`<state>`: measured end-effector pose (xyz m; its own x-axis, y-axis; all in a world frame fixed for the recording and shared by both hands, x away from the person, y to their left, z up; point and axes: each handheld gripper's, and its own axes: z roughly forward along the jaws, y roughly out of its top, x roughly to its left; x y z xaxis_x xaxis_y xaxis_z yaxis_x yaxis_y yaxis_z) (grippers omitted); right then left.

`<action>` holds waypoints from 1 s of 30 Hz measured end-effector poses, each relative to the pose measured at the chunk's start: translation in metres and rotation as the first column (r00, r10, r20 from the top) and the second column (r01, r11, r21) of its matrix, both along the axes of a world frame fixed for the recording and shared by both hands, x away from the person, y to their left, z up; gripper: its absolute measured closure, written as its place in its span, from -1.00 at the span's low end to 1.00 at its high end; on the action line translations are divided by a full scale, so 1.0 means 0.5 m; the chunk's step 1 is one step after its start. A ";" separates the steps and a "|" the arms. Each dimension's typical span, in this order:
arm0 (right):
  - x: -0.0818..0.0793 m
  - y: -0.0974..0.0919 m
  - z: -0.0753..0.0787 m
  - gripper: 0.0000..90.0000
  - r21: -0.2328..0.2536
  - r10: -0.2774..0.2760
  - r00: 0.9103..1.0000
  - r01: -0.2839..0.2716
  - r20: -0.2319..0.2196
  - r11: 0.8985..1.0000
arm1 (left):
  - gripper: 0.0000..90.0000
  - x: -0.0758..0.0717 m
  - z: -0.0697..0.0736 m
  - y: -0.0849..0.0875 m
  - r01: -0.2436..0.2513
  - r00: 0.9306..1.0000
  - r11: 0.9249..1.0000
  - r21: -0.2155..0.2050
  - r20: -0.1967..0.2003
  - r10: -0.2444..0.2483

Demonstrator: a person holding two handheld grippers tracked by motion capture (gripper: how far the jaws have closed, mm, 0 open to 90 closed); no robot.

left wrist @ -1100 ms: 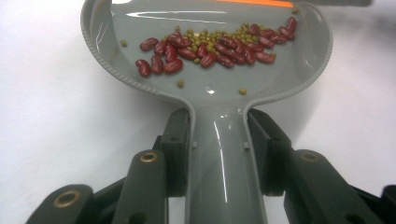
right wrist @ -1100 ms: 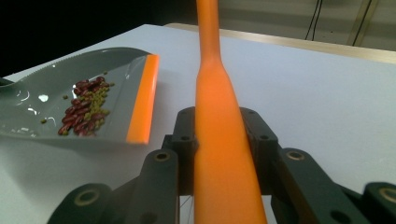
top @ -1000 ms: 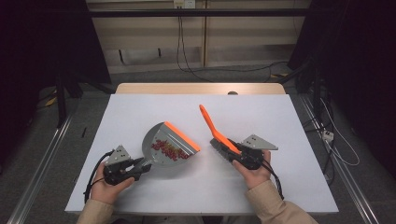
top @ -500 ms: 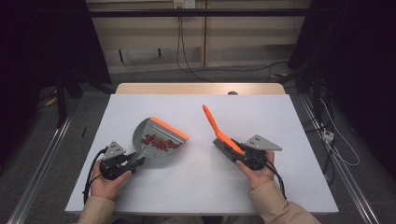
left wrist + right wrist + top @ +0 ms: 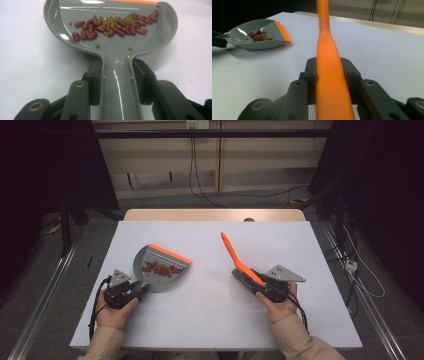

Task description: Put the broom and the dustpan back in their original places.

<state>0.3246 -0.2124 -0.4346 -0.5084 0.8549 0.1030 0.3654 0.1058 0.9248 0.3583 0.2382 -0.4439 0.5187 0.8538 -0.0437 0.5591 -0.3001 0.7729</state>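
Grey dustpan point(image 5: 159, 265) with orange lip, orange brush point(image 5: 239, 261), red beans point(image 5: 112, 26).

One grey dustpan point(image 5: 159, 268), one orange brush point(image 5: 239, 262), two claws, one white table point(image 5: 210, 320), beans point(image 5: 113, 25) too many to count

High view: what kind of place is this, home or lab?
Likely a lab or recording setup, not a home: a bare white table on a wooden bench, loose cables along the back wall, dark curtains at both sides, metal floor rails beside the table.
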 end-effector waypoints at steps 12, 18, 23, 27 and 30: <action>0.001 0.000 0.002 0.58 -0.001 0.004 1.000 -0.004 0.006 1.000 | 0.39 0.014 -0.009 -0.001 -0.093 0.996 0.996 -0.005 -0.012 0.093; 0.001 -0.001 0.002 0.58 -0.001 0.002 1.000 -0.002 0.005 1.000 | 0.38 0.015 -0.009 -0.002 -0.113 0.993 0.993 -0.026 -0.022 0.113; 0.001 -0.002 0.002 0.58 0.002 -0.001 1.000 0.001 0.005 1.000 | 0.33 0.007 -0.006 -0.005 -0.089 0.996 0.994 -0.055 -0.028 0.088; 0.000 -0.003 0.003 0.58 0.001 0.001 1.000 -0.001 0.010 1.000 | 0.19 -0.009 -0.002 -0.020 -0.050 0.998 0.996 -0.071 -0.038 0.047; -0.002 -0.004 0.003 0.58 0.004 -0.003 1.000 0.003 0.010 1.000 | 0.11 -0.020 0.002 -0.027 -0.025 0.999 0.997 -0.069 -0.030 0.023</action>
